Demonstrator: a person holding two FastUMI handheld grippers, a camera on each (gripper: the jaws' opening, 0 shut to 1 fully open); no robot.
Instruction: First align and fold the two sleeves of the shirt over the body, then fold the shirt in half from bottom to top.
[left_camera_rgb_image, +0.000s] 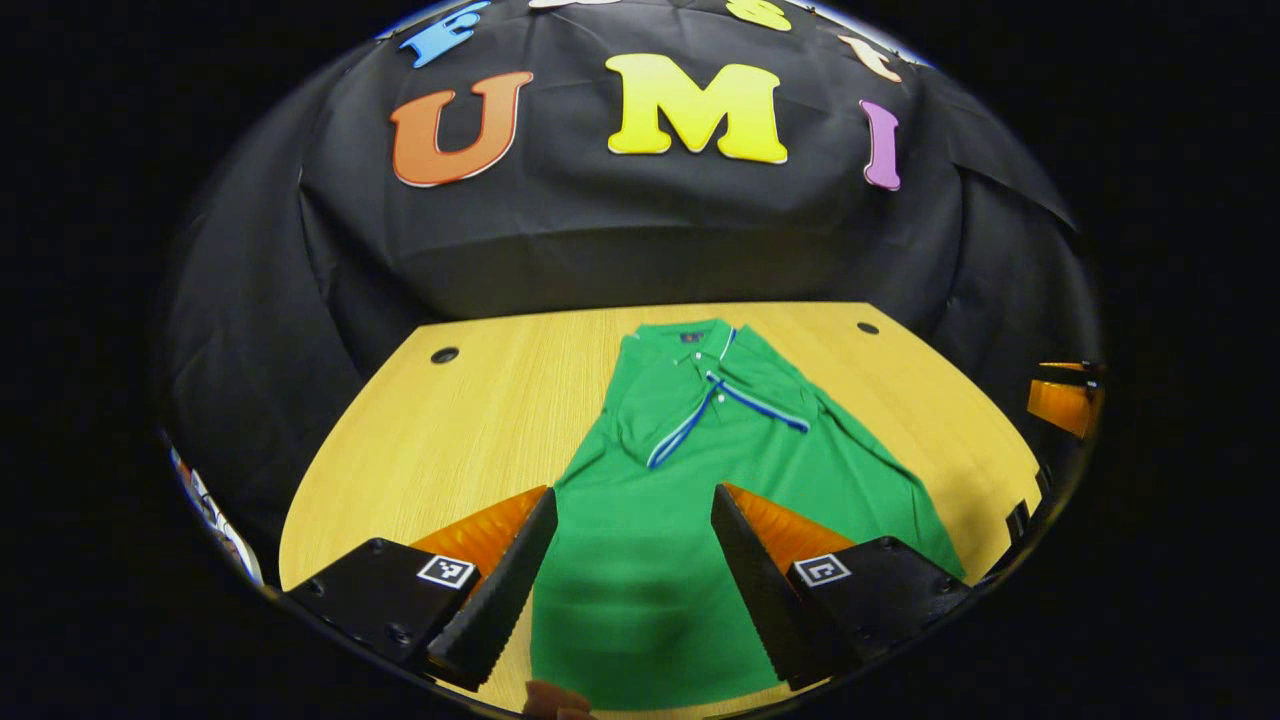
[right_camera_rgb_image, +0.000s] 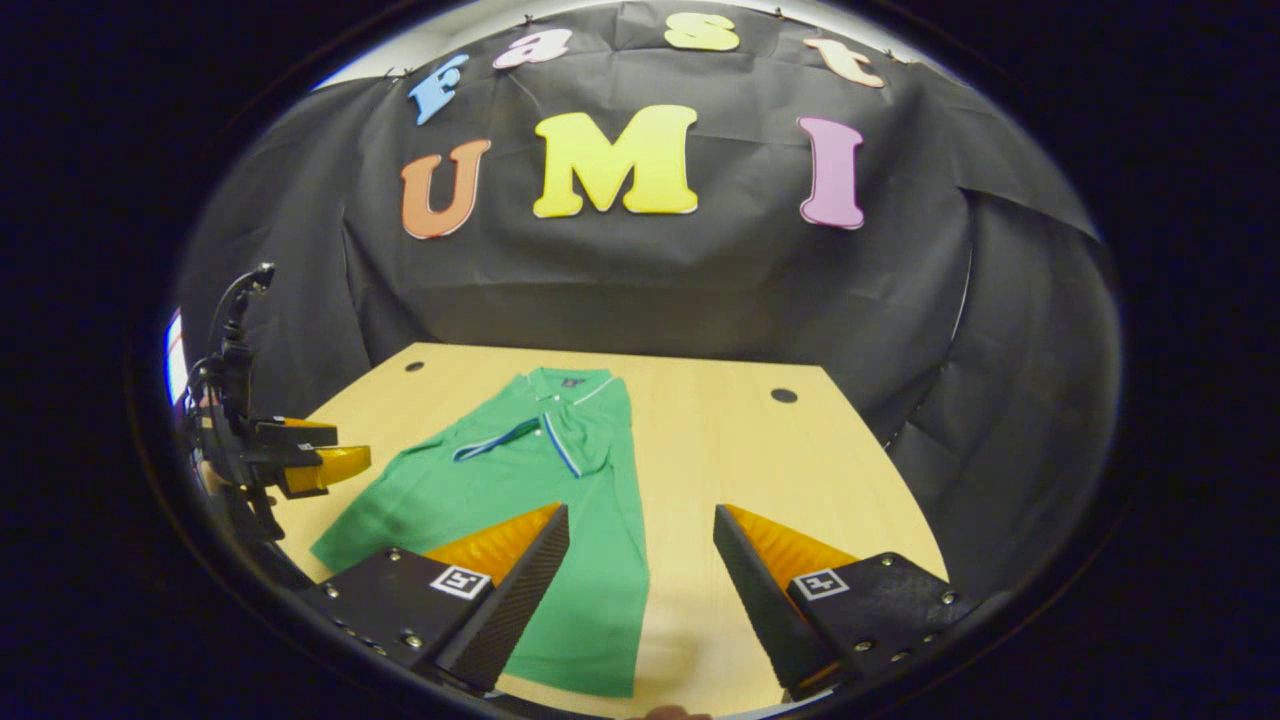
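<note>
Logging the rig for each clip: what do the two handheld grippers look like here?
Both match. The left gripper and right gripper each carry two long wedge-shaped jaws with ribbed inner faces, mounted on dark blocks fastened with screws; each block bears a small square black-and-white marker. In the right gripper view, the left gripper shows from the side, with dark cables looping above its body.

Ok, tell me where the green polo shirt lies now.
The green polo shirt lies flat on the wooden table, collar toward the far edge, hem between the left gripper fingers.
</note>
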